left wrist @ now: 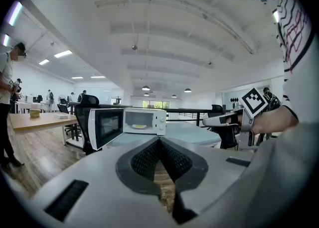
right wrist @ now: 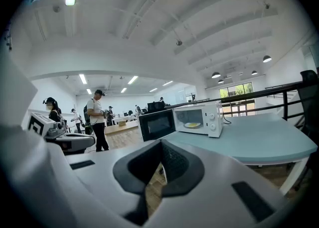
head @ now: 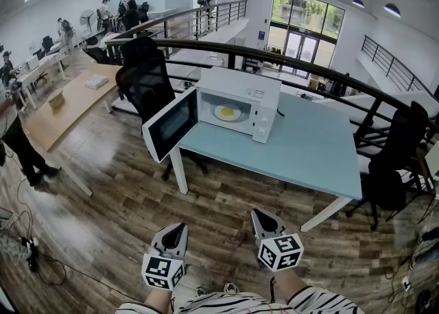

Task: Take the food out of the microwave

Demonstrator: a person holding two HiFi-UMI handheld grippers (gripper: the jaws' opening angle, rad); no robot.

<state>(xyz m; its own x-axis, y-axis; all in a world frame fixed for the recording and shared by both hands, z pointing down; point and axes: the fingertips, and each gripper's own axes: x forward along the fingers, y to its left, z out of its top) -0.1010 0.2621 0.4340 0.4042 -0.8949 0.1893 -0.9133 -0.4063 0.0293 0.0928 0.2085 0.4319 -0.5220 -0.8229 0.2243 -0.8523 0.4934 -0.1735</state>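
Wood floor (head: pixel 116 196) underfoot — pale blue table (head: pixel 309 155) bears a door-open microwave (head: pixel 240 93); left tongs (head: pixel 180 226) and right tongs (head: pixel 258 214) closed, empty.

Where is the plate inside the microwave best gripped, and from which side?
I would grip the front rim of the plate, coming level through the open front of the microwave. The plate lies flat in the cavity, closed on every other side, and the door hangs open at the left, so keep right of it.
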